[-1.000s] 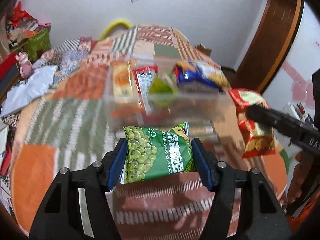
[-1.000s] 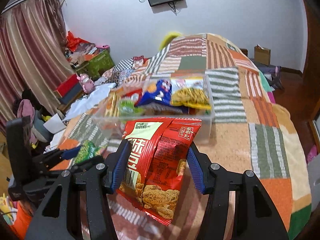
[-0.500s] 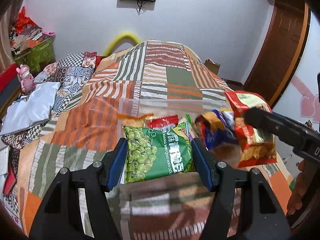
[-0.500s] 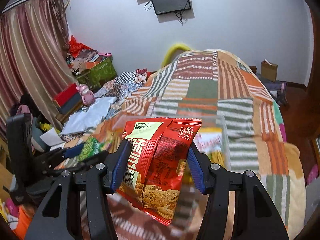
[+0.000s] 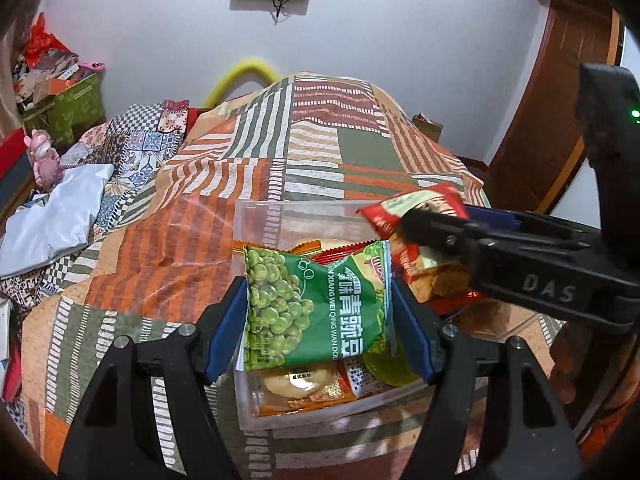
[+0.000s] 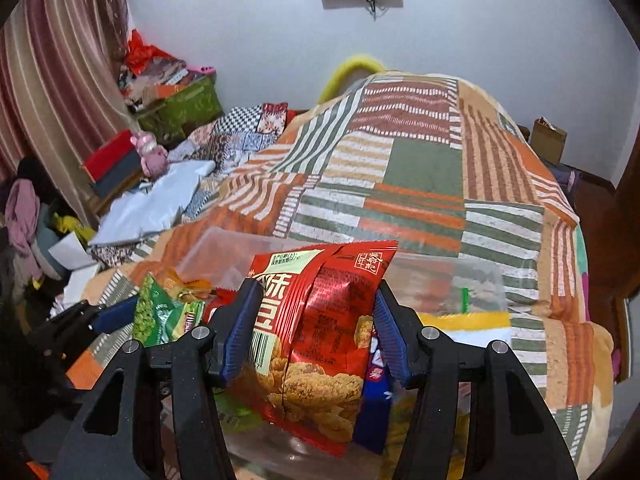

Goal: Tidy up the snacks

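Note:
My left gripper (image 5: 318,312) is shut on a green pea snack packet (image 5: 316,308) and holds it over a clear plastic bin (image 5: 256,216) on the patchwork bed. My right gripper (image 6: 312,328) is shut on a red fried-snack packet (image 6: 316,332) and holds it over the same bin (image 6: 480,276). The bin holds several other packets: orange biscuit packs (image 5: 300,392), a blue bag (image 6: 374,404) and yellow ones. In the left wrist view the right gripper (image 5: 432,232) comes in from the right with the red packet (image 5: 424,208). In the right wrist view the green packet (image 6: 160,316) shows at the left.
The patchwork quilt (image 5: 320,140) covers the bed. A white plastic bag (image 5: 52,216) and patterned cloths lie at the left. A green box (image 6: 180,108), red box and pink toy (image 6: 150,152) stand beside the bed. A wooden door (image 5: 560,100) is at the right.
Both grippers have moved forward and above the bin, still holding their packets. The bin, earlier ahead of the grippers, now lies under them.

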`<state>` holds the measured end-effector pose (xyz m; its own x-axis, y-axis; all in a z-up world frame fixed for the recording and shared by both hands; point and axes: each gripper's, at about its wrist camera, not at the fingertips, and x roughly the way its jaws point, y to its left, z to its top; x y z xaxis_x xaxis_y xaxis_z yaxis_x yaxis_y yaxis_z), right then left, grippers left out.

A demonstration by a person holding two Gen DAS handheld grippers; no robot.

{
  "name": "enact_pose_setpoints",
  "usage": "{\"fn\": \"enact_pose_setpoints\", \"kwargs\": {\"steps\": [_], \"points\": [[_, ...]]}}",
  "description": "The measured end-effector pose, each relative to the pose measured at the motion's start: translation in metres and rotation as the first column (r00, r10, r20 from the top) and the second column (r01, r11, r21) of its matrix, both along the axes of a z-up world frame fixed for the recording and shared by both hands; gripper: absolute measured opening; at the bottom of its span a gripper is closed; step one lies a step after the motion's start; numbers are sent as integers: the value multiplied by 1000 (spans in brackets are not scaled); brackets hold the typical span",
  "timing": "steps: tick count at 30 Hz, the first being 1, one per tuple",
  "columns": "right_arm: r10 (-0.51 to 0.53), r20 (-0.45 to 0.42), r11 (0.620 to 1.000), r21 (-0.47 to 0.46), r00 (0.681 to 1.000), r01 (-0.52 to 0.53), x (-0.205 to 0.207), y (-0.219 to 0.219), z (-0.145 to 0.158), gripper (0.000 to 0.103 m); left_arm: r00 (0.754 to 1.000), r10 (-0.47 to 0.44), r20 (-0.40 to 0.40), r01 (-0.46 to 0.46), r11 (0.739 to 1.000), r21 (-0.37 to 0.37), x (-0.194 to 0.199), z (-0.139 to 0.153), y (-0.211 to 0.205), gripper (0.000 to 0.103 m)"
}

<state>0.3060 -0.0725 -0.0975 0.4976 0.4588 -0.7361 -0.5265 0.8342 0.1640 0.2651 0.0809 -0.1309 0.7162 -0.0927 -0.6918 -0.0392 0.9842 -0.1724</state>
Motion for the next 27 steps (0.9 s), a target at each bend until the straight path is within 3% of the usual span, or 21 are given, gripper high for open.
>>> {"fn": "enact_pose_setpoints", "kwargs": {"steps": [6, 10, 15, 22, 27], "points": [[15, 9, 1000, -22, 1000, -15, -2, 2, 6, 56, 1000, -2, -6, 2, 1000, -12, -1, 2, 0, 76], [14, 58, 1000, -23, 998, -13, -11, -2, 18, 70, 1000, 3, 2, -3, 1000, -21, -5, 8, 1, 76], [14, 94, 1000, -8, 995, -14, -28, -14, 35, 70, 1000, 6, 28, -6, 1000, -12, -17, 24, -1, 76], [-10, 152, 998, 57, 988, 1, -59, -42, 67, 70, 989, 0, 151, -2, 1000, 13, -59, 72, -14, 76], [-32, 220, 994, 112, 975, 7, -92, -65, 95, 71, 965, -3, 264, -9, 999, 47, -101, 113, -26, 76]]}}
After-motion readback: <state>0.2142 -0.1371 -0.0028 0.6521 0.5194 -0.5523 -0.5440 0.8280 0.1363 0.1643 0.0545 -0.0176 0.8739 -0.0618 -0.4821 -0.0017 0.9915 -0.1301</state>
